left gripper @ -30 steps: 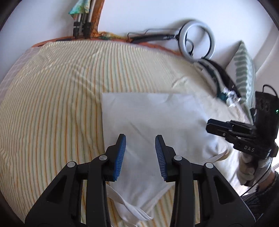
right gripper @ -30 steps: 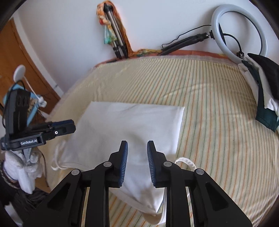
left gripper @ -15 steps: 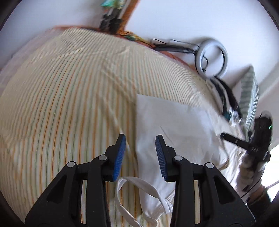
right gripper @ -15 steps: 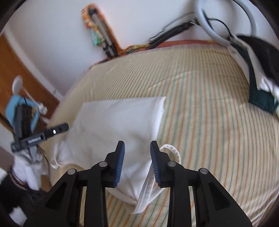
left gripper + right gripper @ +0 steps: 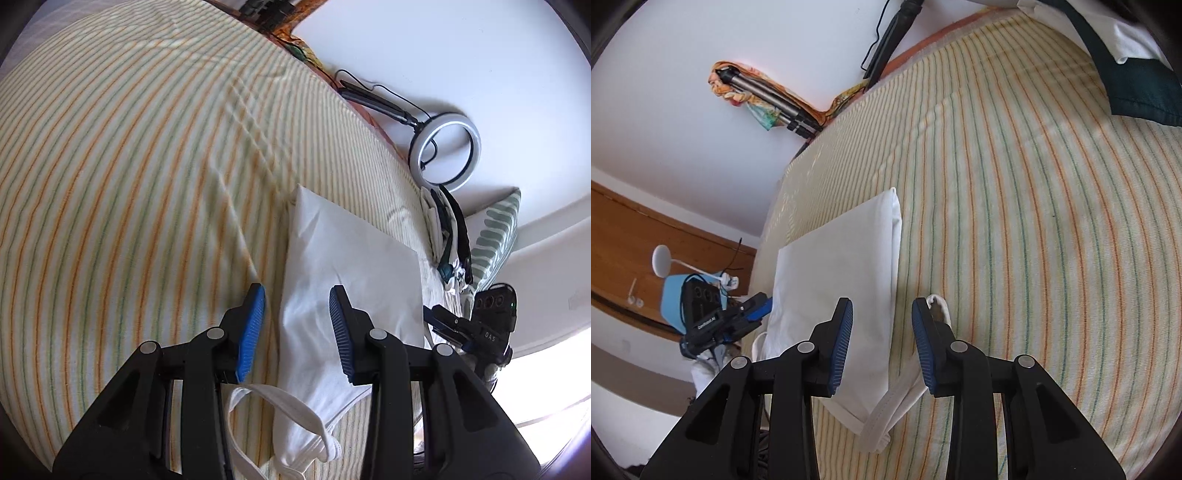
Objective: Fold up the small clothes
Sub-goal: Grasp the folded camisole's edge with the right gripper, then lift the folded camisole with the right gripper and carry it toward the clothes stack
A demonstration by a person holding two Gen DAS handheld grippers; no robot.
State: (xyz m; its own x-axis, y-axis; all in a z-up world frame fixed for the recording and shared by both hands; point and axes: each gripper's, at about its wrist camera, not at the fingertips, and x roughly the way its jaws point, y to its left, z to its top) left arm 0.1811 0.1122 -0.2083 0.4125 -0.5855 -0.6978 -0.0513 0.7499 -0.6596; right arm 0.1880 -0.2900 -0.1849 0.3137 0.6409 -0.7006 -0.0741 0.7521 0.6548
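Garment (image 5: 351, 266) edges straight, striped sheet (image 5: 129, 184) around

Left gripper (image 5: 297, 325), blue-padded fingers (image 5: 252, 328) spread apart, over the left edge of a folded white cloth garment (image 5: 347, 280) | garment lies on striped yellow bedsheet (image 5: 129, 184) | white ring light (image 5: 445, 151) against wall | right gripper (image 5: 454, 321) beside garment's right edge
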